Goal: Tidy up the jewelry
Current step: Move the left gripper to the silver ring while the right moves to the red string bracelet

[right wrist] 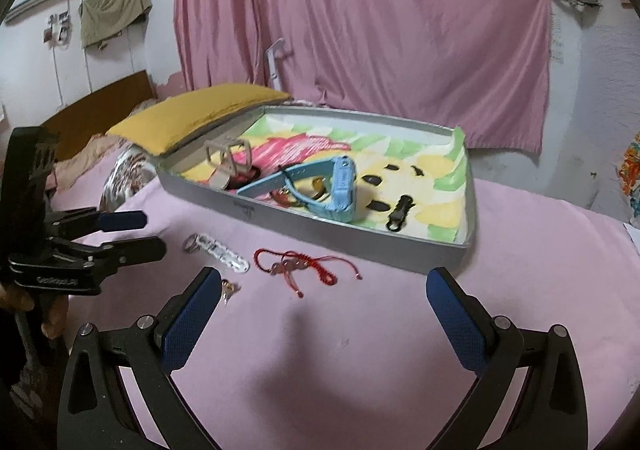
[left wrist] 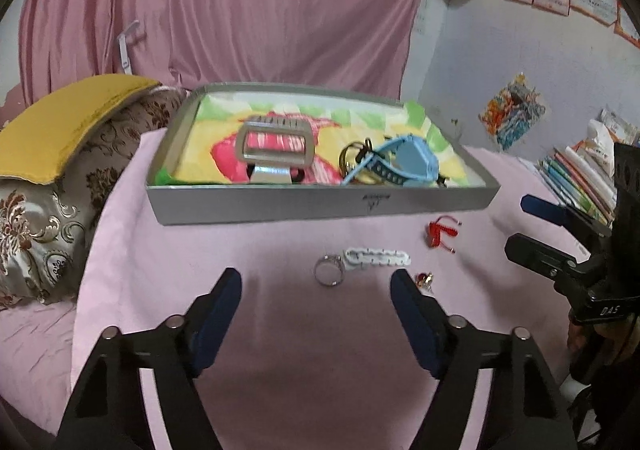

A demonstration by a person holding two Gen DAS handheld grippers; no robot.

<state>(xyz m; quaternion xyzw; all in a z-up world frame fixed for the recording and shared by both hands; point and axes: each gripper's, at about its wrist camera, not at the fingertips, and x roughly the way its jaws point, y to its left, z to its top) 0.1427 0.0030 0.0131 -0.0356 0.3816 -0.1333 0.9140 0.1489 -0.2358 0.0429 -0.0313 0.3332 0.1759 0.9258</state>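
A grey tray [left wrist: 280, 207] [right wrist: 360, 246] with a colourful liner holds a blue watch [left wrist: 404, 161] [right wrist: 336, 185], a silver buckle [left wrist: 274, 141] [right wrist: 228, 157], a gold ring [left wrist: 352, 157] and a black clip [right wrist: 400, 211]. On the pink cloth in front lie a silver ring [left wrist: 329, 270] [right wrist: 191, 242], a white bracelet [left wrist: 378, 258] [right wrist: 226, 254], a red string bracelet [left wrist: 440, 234] [right wrist: 296, 264] and a small gold earring [left wrist: 425, 280] [right wrist: 228, 286]. My left gripper [left wrist: 316, 286] [right wrist: 150, 230] is open, just short of the silver ring. My right gripper [right wrist: 324, 286] [left wrist: 516, 221] is open, near the red bracelet.
A yellow cushion [left wrist: 60, 129] [right wrist: 200, 109] on patterned pillows [left wrist: 48, 217] lies left of the tray. A pink curtain [left wrist: 248, 9] hangs behind. Books [left wrist: 576, 177] are stacked at the right. The pink cloth [left wrist: 280, 330] covers the surface.
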